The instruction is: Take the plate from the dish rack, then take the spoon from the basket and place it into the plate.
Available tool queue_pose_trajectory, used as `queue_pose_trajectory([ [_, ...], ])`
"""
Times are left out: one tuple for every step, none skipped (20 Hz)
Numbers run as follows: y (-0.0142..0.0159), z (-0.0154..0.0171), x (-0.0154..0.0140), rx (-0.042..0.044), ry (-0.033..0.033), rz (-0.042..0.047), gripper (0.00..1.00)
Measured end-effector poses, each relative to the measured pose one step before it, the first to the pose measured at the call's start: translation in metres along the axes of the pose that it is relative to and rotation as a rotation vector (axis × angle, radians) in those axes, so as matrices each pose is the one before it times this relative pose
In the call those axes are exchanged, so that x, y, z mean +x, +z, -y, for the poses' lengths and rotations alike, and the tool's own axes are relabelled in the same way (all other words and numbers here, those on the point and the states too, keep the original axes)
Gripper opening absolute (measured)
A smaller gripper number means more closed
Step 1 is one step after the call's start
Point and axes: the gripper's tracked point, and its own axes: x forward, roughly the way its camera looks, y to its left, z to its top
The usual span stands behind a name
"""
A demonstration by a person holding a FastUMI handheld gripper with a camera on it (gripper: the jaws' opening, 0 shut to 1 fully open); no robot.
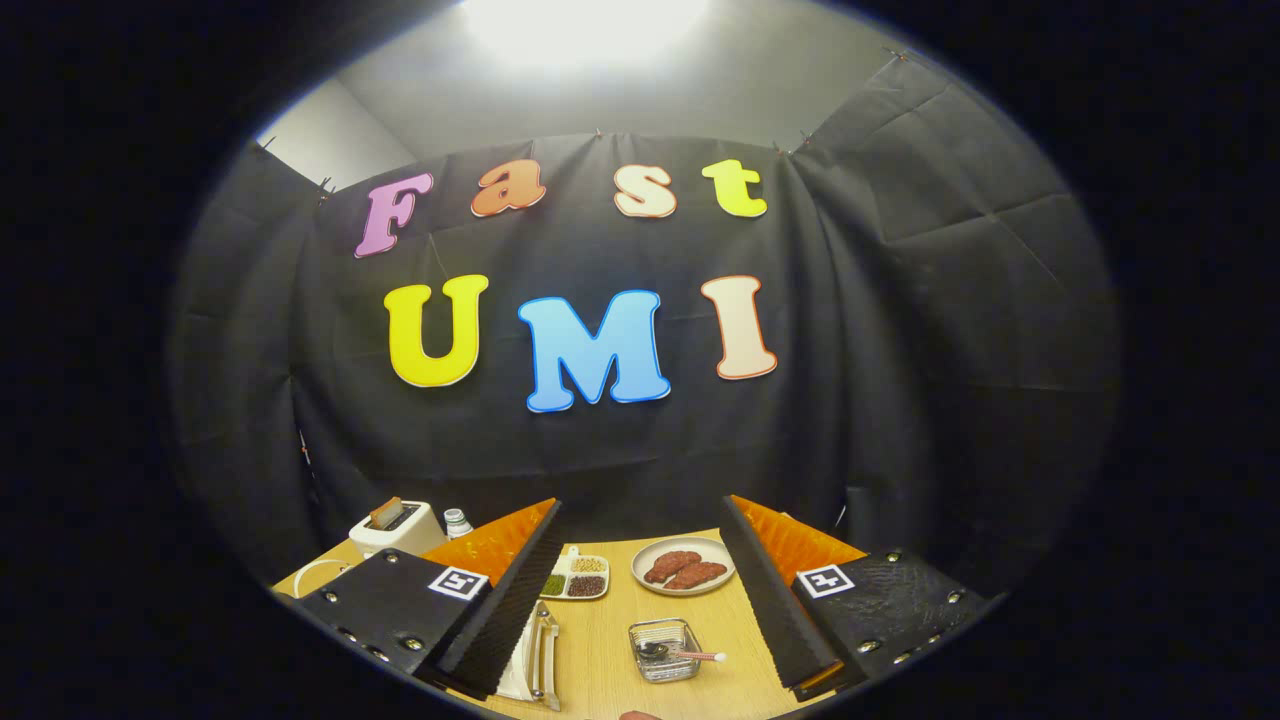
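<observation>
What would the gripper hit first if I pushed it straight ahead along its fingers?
Probably nothing close: the open gripper is held above the table, aimed toward the booth's wall. The basket with the spoon sits lower, between the fingers. Depth is uncertain.

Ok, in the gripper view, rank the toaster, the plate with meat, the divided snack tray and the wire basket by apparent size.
Largest to smallest, as they look:
1. Plate with meat
2. Toaster, partly hidden by a finger, so unsure against the plate
3. Divided snack tray and wire basket, about alike; the basket is nearer.
The gripper is open.

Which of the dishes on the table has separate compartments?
The white tray beyond the open gripper, beside the round plate of meat; it has four sections, the plate none.
</observation>
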Motion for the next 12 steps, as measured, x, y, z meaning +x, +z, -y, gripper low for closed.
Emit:
queue_pose_trajectory([
  [0.00267, -0.00675, 0.00118, -0.00046, 0.01429, -0.00017, 0.96],
  [-0.00258, -0.00490, 0.00288, -0.00299, 0.00799, -0.01524, 0.96],
  [-0.00227, -0.00710, 0.00124, -0.00625, 0.01552, -0.01706, 0.97],
  [-0.00005, -0.01035, 0.00027, -0.00340, 0.01993, -0.01543, 0.97],
  [-0.00175, -0.00971, 0.00343, -0.00318, 0.01857, -0.02305, 0.96],
  [-0.00522, -0.01034, 0.00307, -0.00202, 0.02353, -0.03509, 0.96],
  [-0.00657, -0.01187, 0.00446, 0.00049, 0.02701, -0.04507, 0.96],
  [-0.00791, -0.01047, 0.00489, -0.00076, 0.02366, -0.05341, 0.96],
  [-0.00997, -0.00901, 0.00477, -0.00730, 0.01530, -0.06391, 0.96],
  [-0.00708, -0.01164, 0.00721, -0.00802, 0.03468, -0.05376, 0.97],
  [-0.00520, -0.01237, 0.00779, -0.00109, 0.03571, -0.04472, 0.97],
  [-0.00593, -0.00758, 0.00671, 0.00420, 0.02679, -0.04649, 0.97],
])
